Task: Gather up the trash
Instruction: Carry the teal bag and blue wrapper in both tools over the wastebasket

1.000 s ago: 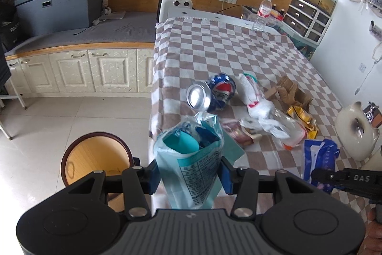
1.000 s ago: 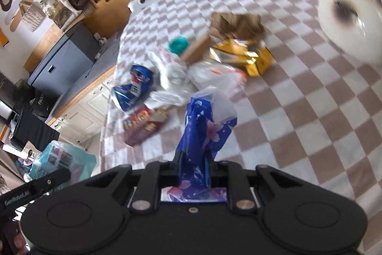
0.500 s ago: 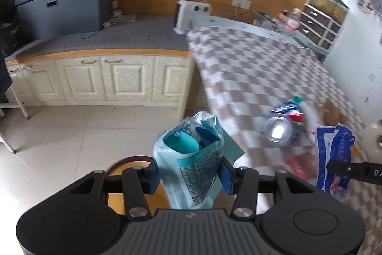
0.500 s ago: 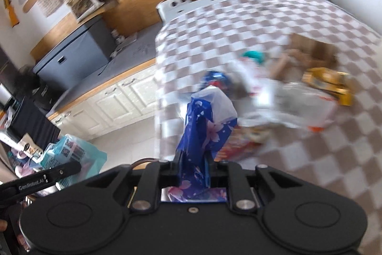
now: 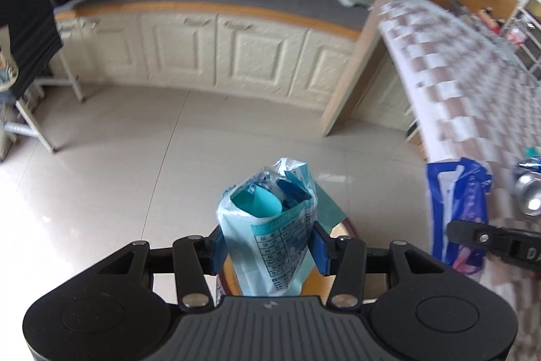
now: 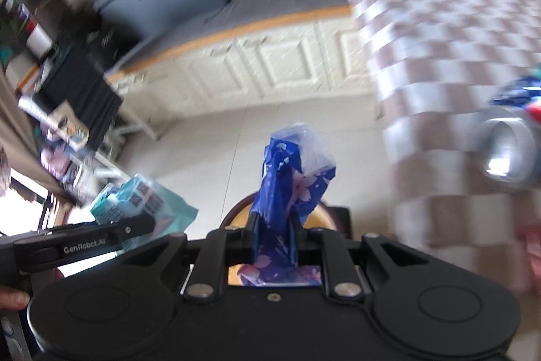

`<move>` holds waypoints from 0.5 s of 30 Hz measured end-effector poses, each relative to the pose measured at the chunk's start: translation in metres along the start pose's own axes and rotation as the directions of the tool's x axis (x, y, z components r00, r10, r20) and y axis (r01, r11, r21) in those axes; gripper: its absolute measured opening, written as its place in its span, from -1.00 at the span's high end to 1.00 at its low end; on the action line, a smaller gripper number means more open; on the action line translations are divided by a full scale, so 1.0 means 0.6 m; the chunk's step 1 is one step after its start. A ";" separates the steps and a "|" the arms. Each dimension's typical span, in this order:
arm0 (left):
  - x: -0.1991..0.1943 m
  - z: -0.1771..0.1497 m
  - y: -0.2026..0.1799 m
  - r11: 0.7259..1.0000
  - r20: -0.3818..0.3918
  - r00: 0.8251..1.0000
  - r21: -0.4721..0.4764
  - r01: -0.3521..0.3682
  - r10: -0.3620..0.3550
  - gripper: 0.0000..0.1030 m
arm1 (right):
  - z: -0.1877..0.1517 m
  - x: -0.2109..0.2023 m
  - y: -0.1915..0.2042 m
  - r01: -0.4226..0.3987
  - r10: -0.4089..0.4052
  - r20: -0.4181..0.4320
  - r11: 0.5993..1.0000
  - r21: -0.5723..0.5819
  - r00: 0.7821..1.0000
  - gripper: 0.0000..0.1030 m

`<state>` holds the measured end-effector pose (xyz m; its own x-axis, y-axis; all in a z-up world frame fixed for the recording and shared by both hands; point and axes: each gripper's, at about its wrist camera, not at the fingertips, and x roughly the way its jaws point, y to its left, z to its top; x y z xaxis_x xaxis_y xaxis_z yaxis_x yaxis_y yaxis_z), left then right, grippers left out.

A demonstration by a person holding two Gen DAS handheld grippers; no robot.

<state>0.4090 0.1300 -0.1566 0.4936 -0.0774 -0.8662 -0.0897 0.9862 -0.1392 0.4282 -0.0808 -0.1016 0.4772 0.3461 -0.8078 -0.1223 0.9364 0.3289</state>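
My left gripper [image 5: 268, 246] is shut on a light teal snack bag [image 5: 270, 225], held upright over the floor. Just below it peeks the round brown-rimmed trash bin [image 5: 341, 227], mostly hidden by the gripper body. My right gripper [image 6: 274, 241] is shut on a dark blue flowered wrapper [image 6: 287, 188], and the bin [image 6: 241, 208] shows right beneath it. The left gripper with the teal bag [image 6: 142, 195] appears at the lower left of the right wrist view; the blue wrapper [image 5: 456, 202] appears at the right of the left wrist view.
A table with a brown-and-white checked cloth [image 5: 473, 83] stands to the right, with a crushed blue can [image 6: 507, 144] near its edge. Cream cabinets [image 5: 219, 49] line the far side of the tiled floor [image 5: 118, 175]. A metal-legged stand [image 5: 33, 110] is at left.
Both grippers have swung left off the table and a little downward, each carrying its bag. The bin has slid from the lower left to directly under both grippers.
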 end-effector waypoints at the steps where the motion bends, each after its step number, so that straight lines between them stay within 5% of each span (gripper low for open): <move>1: 0.016 0.000 0.006 1.000 -0.015 1.000 -0.010 -0.006 0.006 0.03 | 0.002 0.025 0.007 -0.002 0.002 -0.026 1.000 -0.008 1.000 0.66; 7: 0.123 0.001 0.024 0.998 -0.116 0.993 -0.053 -0.034 0.028 0.03 | 0.000 0.167 0.021 -0.018 0.015 -0.174 1.000 -0.019 0.985 0.65; 15: 0.254 -0.025 0.041 0.991 -0.254 0.966 -0.107 -0.079 0.049 0.03 | -0.037 0.329 -0.015 0.014 -0.001 -0.350 0.999 0.036 0.937 0.63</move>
<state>0.4689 0.1401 -0.2994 0.2524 -0.0632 -0.9656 -0.2204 0.9679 -0.1209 0.5043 -0.0196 -0.2749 0.1421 0.3435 -0.9284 -0.0844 0.9387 0.3344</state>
